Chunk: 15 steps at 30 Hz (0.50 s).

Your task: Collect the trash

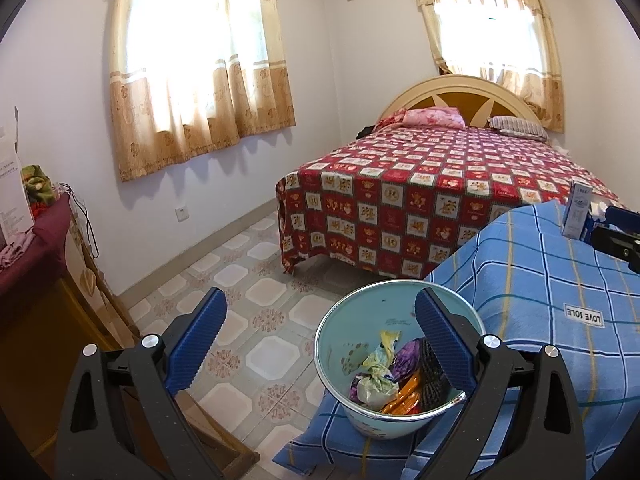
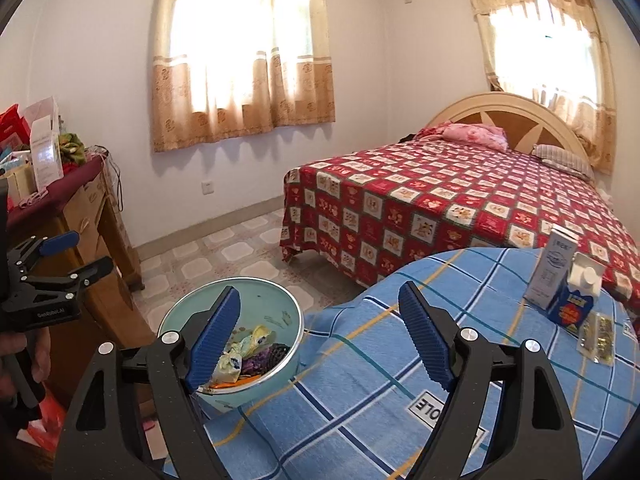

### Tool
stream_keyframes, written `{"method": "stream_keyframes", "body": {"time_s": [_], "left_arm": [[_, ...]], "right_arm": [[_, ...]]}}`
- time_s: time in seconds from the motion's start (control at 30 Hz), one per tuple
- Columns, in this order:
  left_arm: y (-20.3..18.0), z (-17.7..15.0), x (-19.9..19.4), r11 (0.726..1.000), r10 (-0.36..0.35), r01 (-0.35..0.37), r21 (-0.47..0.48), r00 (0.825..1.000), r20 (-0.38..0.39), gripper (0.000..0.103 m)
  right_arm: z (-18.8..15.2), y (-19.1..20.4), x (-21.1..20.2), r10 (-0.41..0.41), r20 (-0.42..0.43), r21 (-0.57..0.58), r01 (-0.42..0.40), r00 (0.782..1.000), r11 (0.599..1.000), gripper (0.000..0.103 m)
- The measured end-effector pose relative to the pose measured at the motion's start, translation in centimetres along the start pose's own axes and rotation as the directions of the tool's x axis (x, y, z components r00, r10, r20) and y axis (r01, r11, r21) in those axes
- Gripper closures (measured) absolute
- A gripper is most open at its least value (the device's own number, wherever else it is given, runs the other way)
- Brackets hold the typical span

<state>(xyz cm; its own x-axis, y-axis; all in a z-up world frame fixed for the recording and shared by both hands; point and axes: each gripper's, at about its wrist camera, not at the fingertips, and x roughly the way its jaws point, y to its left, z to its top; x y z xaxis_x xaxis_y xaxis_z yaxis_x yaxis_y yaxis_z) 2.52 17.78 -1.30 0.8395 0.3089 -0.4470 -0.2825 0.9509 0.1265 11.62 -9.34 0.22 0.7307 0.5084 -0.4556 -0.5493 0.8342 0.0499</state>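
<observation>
A light blue bin [image 1: 340,344] [image 2: 276,312] stands beside the table with the blue checked cloth [image 1: 560,300] [image 2: 400,340]. It holds crumpled wrappers [image 1: 376,376] [image 2: 240,356]. My left gripper [image 1: 320,328] is open and empty above the bin's left side; it also shows in the right wrist view [image 2: 68,252]. My right gripper [image 2: 320,320] is open and empty over the table edge. On the cloth stand a white carton [image 2: 554,268] [image 1: 578,212], a blue carton [image 2: 574,300] and a small clear packet [image 2: 596,336].
A bed with a red patterned cover [image 1: 440,192] [image 2: 460,200] stands behind the table. A wooden cabinet [image 1: 48,320] [image 2: 92,232] with clutter on top is at the left. The tiled floor [image 1: 248,304] lies between them.
</observation>
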Motion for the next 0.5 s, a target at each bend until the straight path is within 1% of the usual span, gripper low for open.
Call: {"method": "stream_keyframes", "body": {"time_s": [0.13,0.5], "left_arm": [[0.0,0.3,-0.5,1.000,0.003,-0.003,-0.003,1.000,0.014,0.007],[0.0,0.5,-0.8,1.000,0.001,-0.001,-0.005,1.000,0.023,0.006]], "right_arm": [[0.0,-0.6,-0.5,-0.013,0.007,0.008,0.013,1.000,1.000,0.022],[-0.4,-1.1,-1.4,-0.019,0.015,0.020,0.019,1.000,1.000,0.022]]}}
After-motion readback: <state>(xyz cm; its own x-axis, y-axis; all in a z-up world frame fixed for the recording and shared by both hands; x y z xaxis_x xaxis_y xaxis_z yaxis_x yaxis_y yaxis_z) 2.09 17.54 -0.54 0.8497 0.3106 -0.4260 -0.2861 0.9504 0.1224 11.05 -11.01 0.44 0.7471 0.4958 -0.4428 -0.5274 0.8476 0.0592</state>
